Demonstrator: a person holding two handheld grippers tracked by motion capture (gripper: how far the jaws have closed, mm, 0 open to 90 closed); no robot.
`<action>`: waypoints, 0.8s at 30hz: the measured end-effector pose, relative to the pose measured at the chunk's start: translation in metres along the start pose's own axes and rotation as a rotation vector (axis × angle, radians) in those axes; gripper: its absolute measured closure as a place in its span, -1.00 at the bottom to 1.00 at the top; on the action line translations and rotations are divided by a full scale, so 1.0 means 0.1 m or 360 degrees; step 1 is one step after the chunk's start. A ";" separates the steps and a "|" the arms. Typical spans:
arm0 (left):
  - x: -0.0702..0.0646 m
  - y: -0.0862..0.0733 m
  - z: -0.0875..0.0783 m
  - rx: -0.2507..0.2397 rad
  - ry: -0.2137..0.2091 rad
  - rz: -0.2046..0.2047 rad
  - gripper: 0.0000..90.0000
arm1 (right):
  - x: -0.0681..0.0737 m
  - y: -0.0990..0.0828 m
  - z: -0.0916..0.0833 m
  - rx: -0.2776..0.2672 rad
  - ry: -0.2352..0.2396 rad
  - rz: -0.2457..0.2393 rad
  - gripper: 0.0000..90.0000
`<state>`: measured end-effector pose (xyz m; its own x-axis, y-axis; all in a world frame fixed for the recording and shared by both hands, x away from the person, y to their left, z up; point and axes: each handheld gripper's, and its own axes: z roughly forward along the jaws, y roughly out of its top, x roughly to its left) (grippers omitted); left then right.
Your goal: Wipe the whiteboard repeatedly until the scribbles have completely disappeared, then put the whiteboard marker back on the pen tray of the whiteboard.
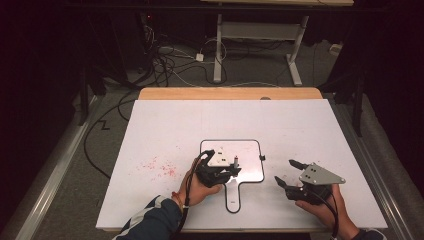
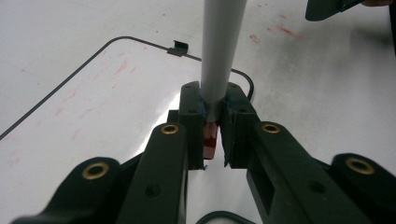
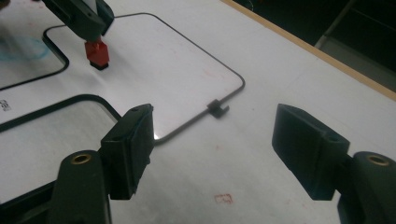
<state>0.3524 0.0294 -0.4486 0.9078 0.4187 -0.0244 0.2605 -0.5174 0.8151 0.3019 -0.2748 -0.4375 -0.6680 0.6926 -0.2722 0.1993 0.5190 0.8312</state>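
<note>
A small whiteboard with a dark rim and a handle lies in the middle of the white table. My left gripper is over its left part, shut on a marker. In the left gripper view, the marker's grey barrel rises from between the fingers of my left gripper. The right gripper view shows its red end pointing down at the whiteboard; I cannot tell whether the nib touches it. My right gripper sits right of the board, open and holding nothing.
A small black clip sits on the board's right rim. Red smudges mark the table left of the board. The table's wooden back edge borders a floor with cables and a desk frame.
</note>
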 end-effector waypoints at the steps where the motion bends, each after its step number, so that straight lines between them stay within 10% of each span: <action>1: 0.00 0.01 0.00 0.0002 -0.0007 0.0006 0.74 | 0.00 0.02 -0.01 -0.0016 0.0010 0.0001 -0.29; 17: -0.19 0.31 0.25 -0.0042 -0.0130 0.0086 0.74 | 0.15 0.50 -0.10 -0.0290 0.0398 0.0105 -0.11; 24: -0.26 0.36 0.33 -0.0068 -0.0187 0.0080 0.74 | 0.21 0.64 0.04 -0.0265 0.0434 0.0095 0.22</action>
<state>0.3492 -0.0251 -0.4379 0.9523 0.3014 -0.0487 0.2019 -0.5022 0.8408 0.3031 -0.2248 -0.3917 -0.8305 0.5481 -0.0994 0.1389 0.3765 0.9159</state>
